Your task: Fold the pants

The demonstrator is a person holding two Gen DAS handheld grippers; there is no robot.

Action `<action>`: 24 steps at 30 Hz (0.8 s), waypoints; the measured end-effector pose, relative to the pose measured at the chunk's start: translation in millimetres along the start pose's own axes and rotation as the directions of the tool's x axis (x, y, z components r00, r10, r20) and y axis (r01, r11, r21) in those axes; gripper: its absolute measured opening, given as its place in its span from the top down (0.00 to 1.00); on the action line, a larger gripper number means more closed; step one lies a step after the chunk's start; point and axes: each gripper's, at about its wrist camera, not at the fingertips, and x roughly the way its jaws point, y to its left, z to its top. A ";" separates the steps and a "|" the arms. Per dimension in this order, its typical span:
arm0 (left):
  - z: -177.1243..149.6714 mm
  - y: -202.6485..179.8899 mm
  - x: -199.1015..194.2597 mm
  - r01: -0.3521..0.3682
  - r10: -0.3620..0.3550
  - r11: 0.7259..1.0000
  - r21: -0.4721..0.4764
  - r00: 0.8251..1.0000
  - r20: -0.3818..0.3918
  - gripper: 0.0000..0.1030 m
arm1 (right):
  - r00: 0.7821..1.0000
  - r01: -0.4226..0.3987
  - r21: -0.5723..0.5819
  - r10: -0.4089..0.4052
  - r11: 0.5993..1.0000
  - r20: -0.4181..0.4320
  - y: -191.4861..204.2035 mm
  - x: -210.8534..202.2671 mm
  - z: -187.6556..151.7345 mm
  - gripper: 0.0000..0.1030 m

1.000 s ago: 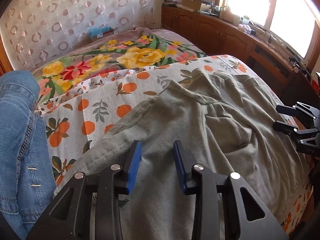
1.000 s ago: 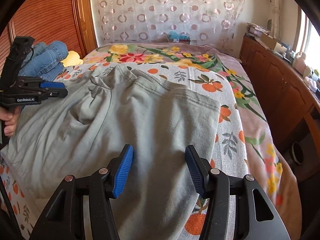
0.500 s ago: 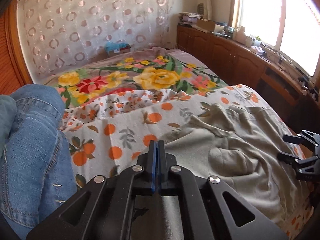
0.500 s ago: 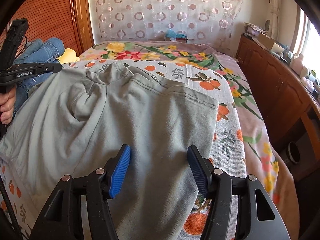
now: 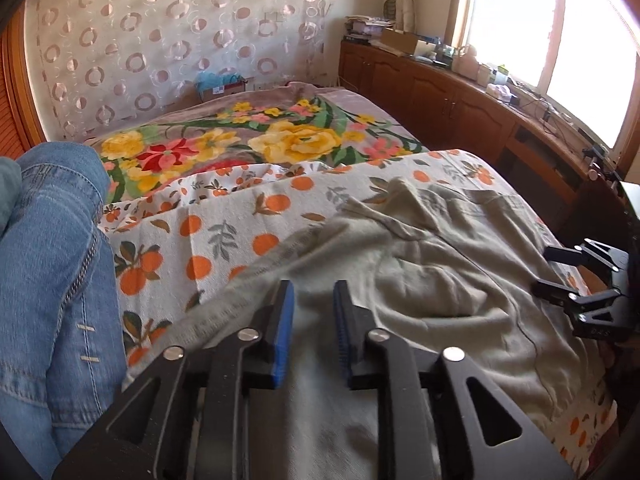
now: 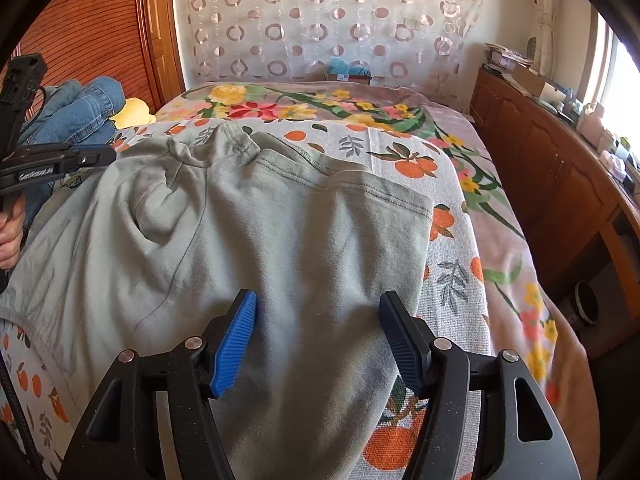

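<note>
Grey-green pants (image 5: pixel 420 280) lie spread and wrinkled on the orange-print sheet (image 5: pixel 224 240), with the waistband toward the far side (image 6: pixel 320 168). My left gripper (image 5: pixel 313 292) hovers over the pants' near left part. Its jaws are opening, and the blue pads (image 5: pixel 282 336) press on nothing. My right gripper (image 6: pixel 318 300) stands over the pants' near right part. Its jaws are also opening, wide apart, with cloth lying flat beneath and untouched by the pads. Each gripper shows in the other's view: the right gripper (image 5: pixel 576 280), the left gripper (image 6: pixel 60 160).
Blue jeans (image 5: pixel 52 280) are heaped at the bed's left, beside a yellow soft item (image 6: pixel 134 112). A floral blanket (image 5: pixel 256 144) covers the far half of the bed. Wooden cabinets (image 6: pixel 560 160) run along the right under the window. A hand (image 6: pixel 10 236) holds the left gripper's handle.
The left gripper's jaws went from open to fully shut and are now apart again, and it rose a little. The right gripper's jaws widened slightly and it stayed in place.
</note>
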 end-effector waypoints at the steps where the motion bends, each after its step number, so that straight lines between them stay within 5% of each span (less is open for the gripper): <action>1: -2.9 -3.0 -4.0 0.000 -0.001 1.000 0.005 1.000 0.006 0.68 | 1.000 0.001 0.000 -0.001 1.000 0.000 0.1 0.2 0.2 0.35; 3: -8.3 -7.4 -12.9 -0.001 0.000 1.000 0.012 1.000 0.023 0.52 | 1.000 0.002 0.003 -0.002 1.000 0.000 -0.3 0.3 0.1 0.35; 10: -28.7 -15.4 -37.8 0.026 -0.027 1.000 0.007 0.998 0.055 0.27 | 1.000 0.005 0.003 -0.005 1.000 -0.002 -2.3 0.7 0.6 0.33; 24: -79.1 -16.5 -80.8 -0.030 0.030 1.000 0.001 0.997 0.064 0.26 | 1.000 0.000 0.068 -0.001 0.998 0.023 -0.9 -23.6 -12.1 0.31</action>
